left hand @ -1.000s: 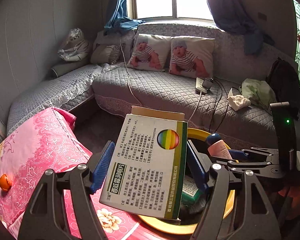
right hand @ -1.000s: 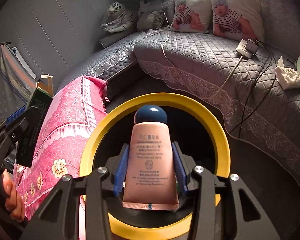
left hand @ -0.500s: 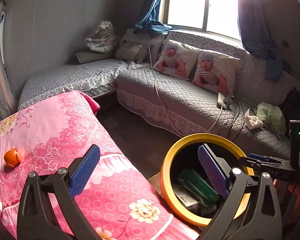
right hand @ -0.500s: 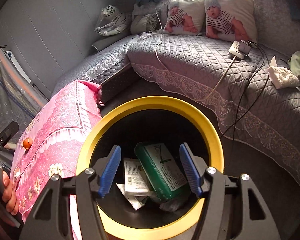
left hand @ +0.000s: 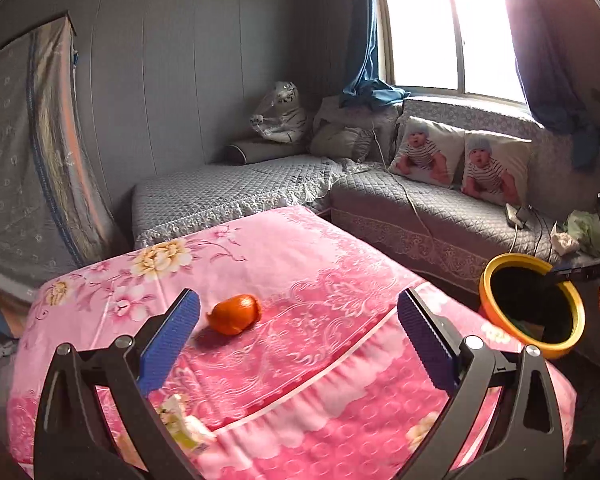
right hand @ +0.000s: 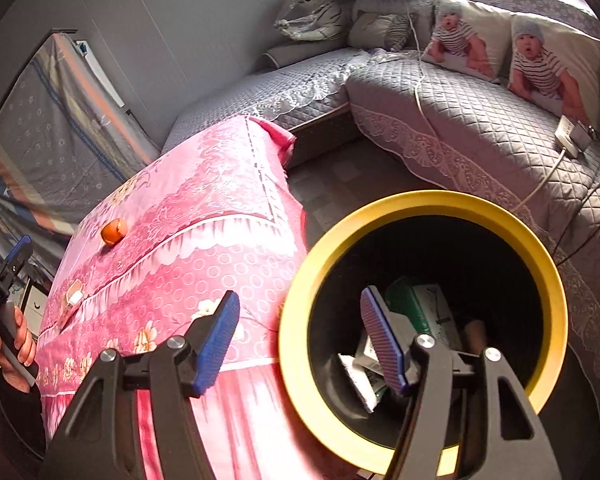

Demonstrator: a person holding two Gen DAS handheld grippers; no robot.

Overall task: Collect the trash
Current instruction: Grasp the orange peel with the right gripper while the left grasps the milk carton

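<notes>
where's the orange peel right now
The orange peel lies on the pink flowered cloth, just ahead of the open left gripper near its left finger in the left wrist view, well left of the yellow-rimmed bin.

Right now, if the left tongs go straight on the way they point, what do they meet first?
Most likely the pink cloth just right of the orange peel. The left tongs are open and empty; depth is unclear.
</notes>
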